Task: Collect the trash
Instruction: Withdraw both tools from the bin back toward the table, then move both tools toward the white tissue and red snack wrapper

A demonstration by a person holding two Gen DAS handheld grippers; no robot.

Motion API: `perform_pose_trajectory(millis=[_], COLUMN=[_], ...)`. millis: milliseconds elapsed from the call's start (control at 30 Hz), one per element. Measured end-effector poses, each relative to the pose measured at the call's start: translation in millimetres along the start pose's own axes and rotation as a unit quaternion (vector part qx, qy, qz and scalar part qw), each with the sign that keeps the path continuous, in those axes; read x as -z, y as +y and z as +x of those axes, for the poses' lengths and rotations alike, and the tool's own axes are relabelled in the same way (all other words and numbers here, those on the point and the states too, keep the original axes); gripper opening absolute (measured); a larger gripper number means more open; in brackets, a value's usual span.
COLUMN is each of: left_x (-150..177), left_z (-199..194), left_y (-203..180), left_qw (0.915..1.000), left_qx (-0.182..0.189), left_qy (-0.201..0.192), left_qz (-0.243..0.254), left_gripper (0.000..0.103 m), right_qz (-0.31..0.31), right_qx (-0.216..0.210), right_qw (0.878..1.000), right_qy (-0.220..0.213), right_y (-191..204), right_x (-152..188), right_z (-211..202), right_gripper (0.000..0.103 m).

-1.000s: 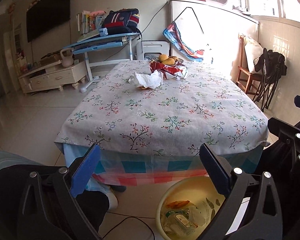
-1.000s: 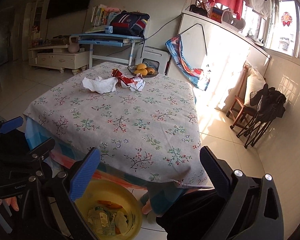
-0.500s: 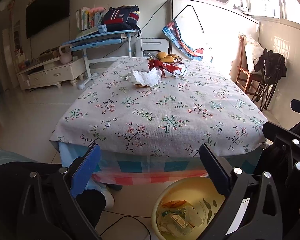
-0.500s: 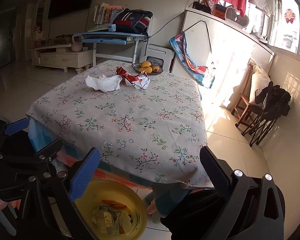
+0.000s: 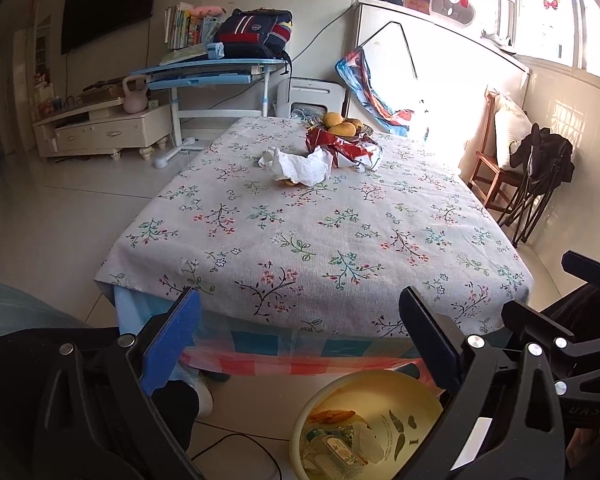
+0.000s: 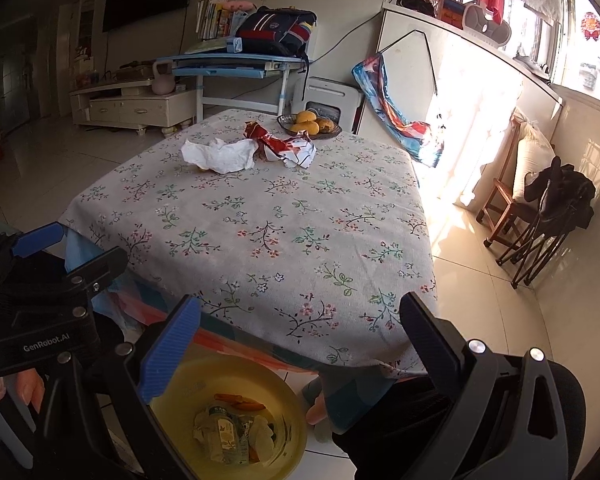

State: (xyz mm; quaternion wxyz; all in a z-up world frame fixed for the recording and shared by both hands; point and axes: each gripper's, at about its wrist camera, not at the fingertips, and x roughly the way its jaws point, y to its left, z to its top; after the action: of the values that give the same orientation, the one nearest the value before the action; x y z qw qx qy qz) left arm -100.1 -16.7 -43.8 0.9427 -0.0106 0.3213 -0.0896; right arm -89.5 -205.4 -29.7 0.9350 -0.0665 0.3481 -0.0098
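A crumpled white tissue (image 5: pixel 300 166) (image 6: pixel 222 155) and a red-and-white wrapper (image 5: pixel 346 148) (image 6: pixel 286 145) lie at the far end of the flowered tablecloth (image 5: pixel 320 236) (image 6: pixel 260 232). On the floor at the table's near edge stands a yellow basin (image 5: pixel 416 392) (image 6: pixel 278 396) holding a small bottle, paper and orange scraps. My left gripper (image 5: pixel 300 320) and my right gripper (image 6: pixel 296 326) both hover open and empty above the basin, well short of the trash on the table. In the right wrist view the left gripper's body appears at the left edge.
A bowl of yellow fruit (image 5: pixel 342 124) (image 6: pixel 310 122) sits just behind the wrapper. A blue desk with a backpack (image 5: pixel 256 34) stands beyond the table. A wooden chair with dark clothing (image 5: pixel 540 160) is at the right wall. A cable (image 5: pixel 236 440) runs across the floor.
Both grippers have risen and tilted up slightly, so the table top sits lower in each view. The jaws stay open; the trash has not moved.
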Motion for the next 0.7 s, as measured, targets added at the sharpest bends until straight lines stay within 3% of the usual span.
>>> perform_pose_trajectory(millis=[300, 700], left_x=[-42, -87], left_z=[20, 67], left_y=[14, 8], left_qw=[1.0, 0.9971], left_qx=[-0.003, -0.015], left_qy=[-0.006, 0.001], left_qz=[0.005, 0.075], left_gripper=[0.096, 0.096], right_qz=[0.02, 0.008], right_qx=[-0.046, -0.071], right_qw=[0.998, 0.996], right_qy=[0.034, 0.048], right_y=[-3, -5], right_x=[-18, -61], right_z=[25, 60], right_gripper=[0.095, 0.095])
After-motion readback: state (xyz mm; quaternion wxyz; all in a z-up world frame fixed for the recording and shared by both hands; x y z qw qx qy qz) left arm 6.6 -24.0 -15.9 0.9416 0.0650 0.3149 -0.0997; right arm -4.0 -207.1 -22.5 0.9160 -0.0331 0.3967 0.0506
